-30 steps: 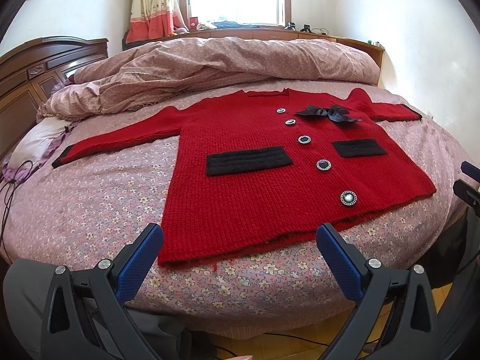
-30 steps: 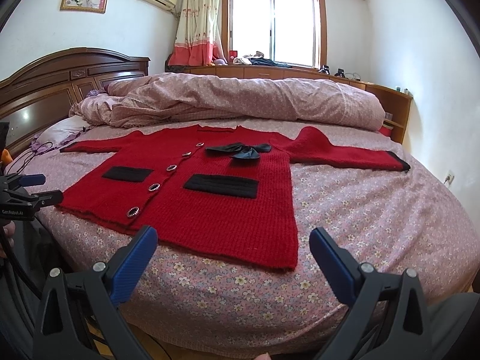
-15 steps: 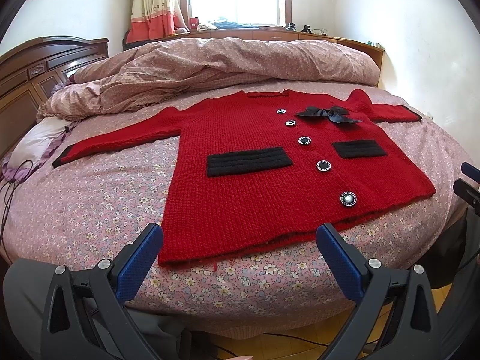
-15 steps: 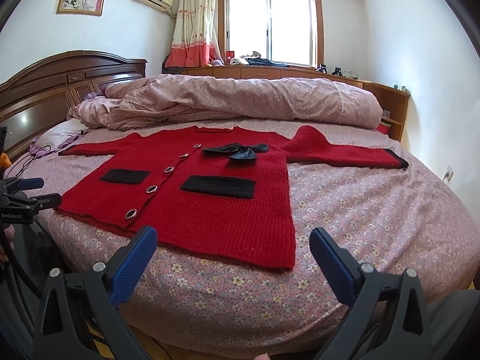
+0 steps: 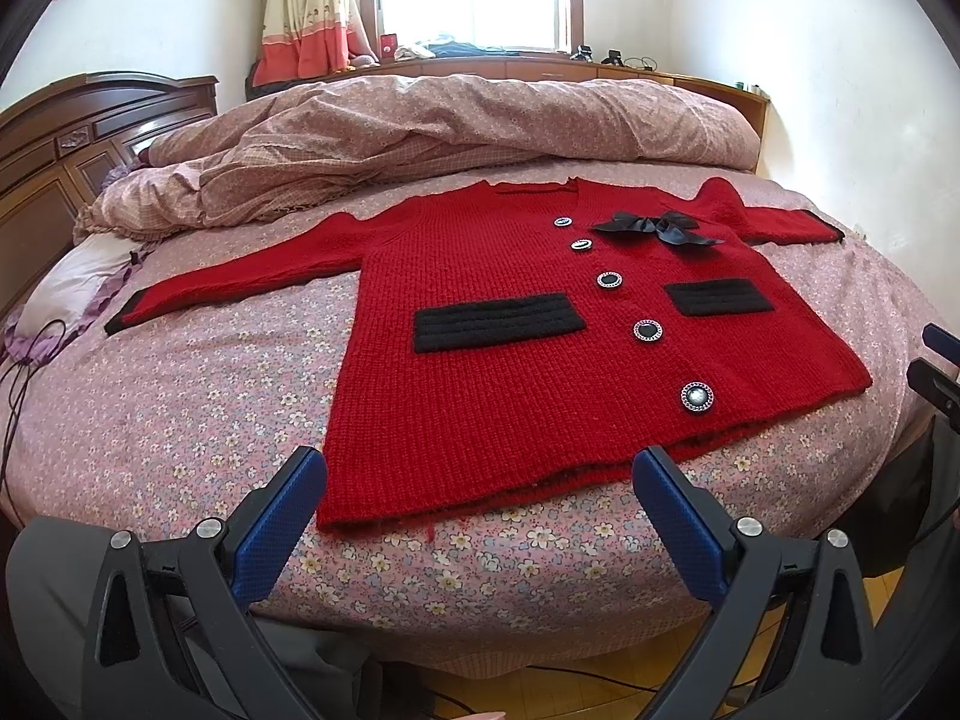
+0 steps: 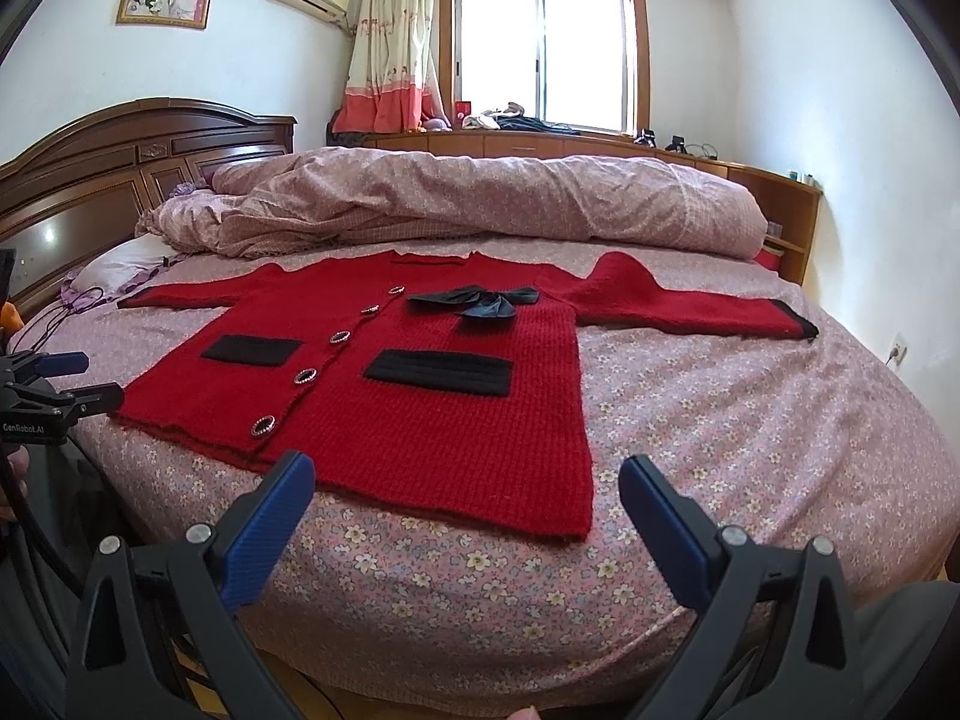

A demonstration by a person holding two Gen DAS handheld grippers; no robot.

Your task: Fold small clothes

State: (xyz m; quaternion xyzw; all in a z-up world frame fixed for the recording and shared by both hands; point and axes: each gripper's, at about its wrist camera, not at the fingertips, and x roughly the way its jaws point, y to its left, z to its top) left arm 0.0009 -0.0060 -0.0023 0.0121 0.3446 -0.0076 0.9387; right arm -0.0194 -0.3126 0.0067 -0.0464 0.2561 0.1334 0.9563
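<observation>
On top of the bed, a red cardigan lies flat with its front up and both sleeves spread out to the sides. It has two black pockets — one on each half — and a row of shiny round buttons running down the middle. A black bow sits near the neck. The bed has a pink sheet with little flowers, and a puffy pink quilt is bunched up behind the cardigan, by the wooden headboard. The left tool hangs just in front of the bottom hem, its two blue fingers spread wide apart, and it holds nothing. The right tool hangs in front of the other bottom corner — its blue fingers are wide apart too, with nothing between them. Neither tool touches the cardigan. A window with a curtain is on the far wall.
</observation>
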